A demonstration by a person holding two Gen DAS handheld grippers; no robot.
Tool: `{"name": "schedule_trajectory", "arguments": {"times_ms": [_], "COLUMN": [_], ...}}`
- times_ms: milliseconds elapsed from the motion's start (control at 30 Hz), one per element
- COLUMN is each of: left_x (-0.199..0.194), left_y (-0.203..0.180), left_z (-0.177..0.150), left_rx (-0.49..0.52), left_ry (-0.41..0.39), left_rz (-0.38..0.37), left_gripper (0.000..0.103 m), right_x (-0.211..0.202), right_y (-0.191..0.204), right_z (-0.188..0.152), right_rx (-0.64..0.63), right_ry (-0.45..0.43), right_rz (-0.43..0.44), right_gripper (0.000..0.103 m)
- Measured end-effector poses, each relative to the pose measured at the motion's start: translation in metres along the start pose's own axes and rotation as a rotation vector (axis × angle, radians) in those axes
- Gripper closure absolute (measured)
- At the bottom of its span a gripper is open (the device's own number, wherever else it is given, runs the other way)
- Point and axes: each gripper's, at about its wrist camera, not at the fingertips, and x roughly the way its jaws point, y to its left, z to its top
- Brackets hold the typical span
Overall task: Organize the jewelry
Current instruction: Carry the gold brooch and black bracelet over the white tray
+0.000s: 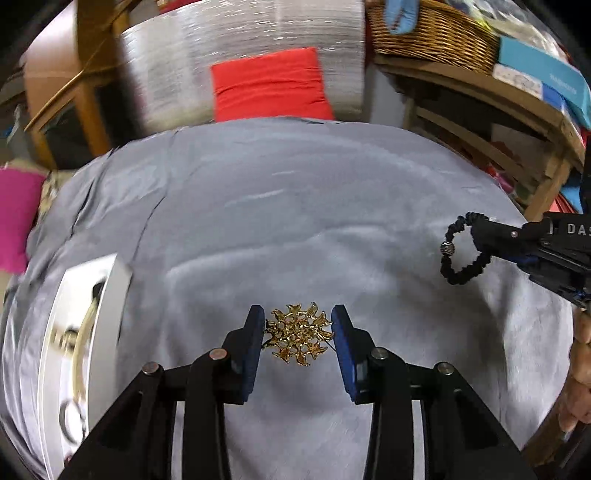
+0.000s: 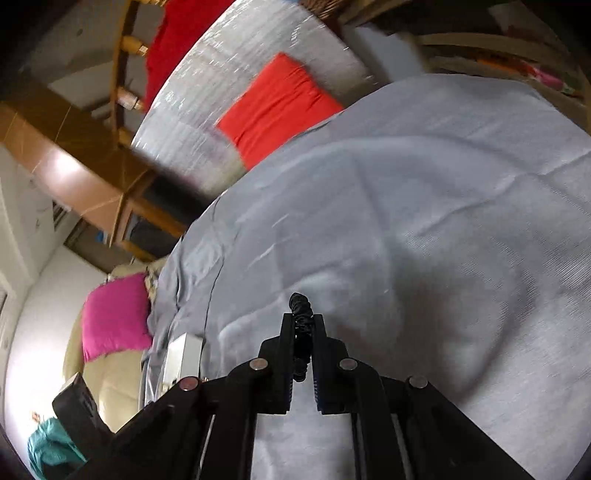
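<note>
A gold filigree brooch (image 1: 300, 333) sits between the blue pads of my left gripper (image 1: 298, 325), which is shut on it; both pads touch its edges above the grey cloth (image 1: 295, 206). My right gripper (image 1: 480, 236) enters at the right of the left wrist view, shut on a black beaded bracelet (image 1: 461, 251) with one silver bead, which hangs above the cloth. In the right wrist view the bracelet (image 2: 302, 314) is pinched between the nearly closed fingers of that gripper (image 2: 303, 323). A white jewelry tray (image 1: 85, 332) lies at the left and shows in the right wrist view (image 2: 184, 354).
The grey cloth (image 2: 424, 221) covers the table. Behind it stand a chair with a red cushion (image 1: 269, 85), a wicker basket (image 1: 432, 33) and wooden shelves (image 1: 517, 110). A pink cushion (image 2: 114, 317) lies left of the table.
</note>
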Motion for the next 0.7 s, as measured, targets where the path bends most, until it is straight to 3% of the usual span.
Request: {"name": "schedule_trajectory", "arguments": {"times_ms": [267, 700], "left_x": [-0.030, -0.044], "left_y": [0.049, 0.080], "left_z": [-0.031, -0.041], "left_rx": [-0.110, -0.112], "left_ry": [-0.006, -0.025], "left_rz": [0.047, 0.081], "left_gripper": [0.064, 0.064], "right_x": [0.018, 0.031], "right_y": [0.042, 0.076], "right_z": [-0.032, -0.069], "right_rx": [-0.080, -0.140], "right_ry": [0.019, 0.015], "right_rz": [0.022, 0.019], "right_gripper": [0.094, 0.094]}}
